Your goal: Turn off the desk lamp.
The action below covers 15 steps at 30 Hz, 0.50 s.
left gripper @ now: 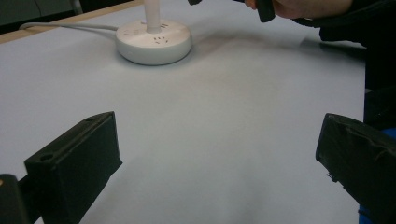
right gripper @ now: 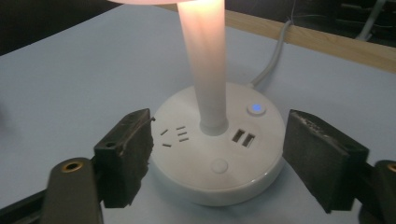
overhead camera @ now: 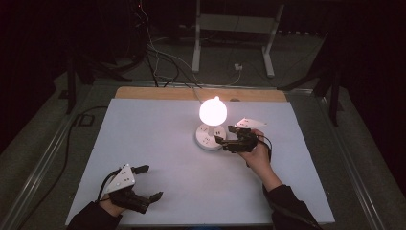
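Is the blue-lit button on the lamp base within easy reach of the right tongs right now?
Probably yes: the right tongs stand open astride the lamp base, with nothing between them and the blue-lit button.

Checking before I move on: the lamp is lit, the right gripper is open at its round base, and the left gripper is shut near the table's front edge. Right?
Not quite. The left gripper is open, its jaws spread wide over bare table in the left gripper view. The rest holds: the lamp is lit, and the right gripper is open at the base.
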### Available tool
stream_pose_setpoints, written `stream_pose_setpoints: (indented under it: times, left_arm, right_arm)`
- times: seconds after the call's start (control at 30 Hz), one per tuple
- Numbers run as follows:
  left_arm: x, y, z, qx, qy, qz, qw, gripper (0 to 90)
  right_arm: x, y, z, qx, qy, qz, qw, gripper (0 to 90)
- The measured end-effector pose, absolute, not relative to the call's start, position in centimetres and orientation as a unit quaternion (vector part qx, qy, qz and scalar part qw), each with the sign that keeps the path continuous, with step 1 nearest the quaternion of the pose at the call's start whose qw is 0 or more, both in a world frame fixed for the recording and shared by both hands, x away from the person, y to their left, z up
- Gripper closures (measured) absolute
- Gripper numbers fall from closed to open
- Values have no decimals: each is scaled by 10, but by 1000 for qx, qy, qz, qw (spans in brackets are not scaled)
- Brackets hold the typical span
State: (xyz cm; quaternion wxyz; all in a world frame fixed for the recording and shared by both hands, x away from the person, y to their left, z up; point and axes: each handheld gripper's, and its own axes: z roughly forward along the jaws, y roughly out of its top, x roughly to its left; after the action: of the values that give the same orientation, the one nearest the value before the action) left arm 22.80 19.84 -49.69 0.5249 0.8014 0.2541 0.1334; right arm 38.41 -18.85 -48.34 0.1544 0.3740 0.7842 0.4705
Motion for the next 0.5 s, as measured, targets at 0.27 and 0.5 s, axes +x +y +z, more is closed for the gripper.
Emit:
stream_pose_setpoints:
  times: [0.27,0.5]
  left_arm:
    - [228,198,-497,803,254,134,522,4]
    - [228,198,-497,804,254,134,521,4]
  right_arm:
    - [387,-190,-485,400,778,459,157,589]
    - [389,-187,-488,405,785,437,168,752]
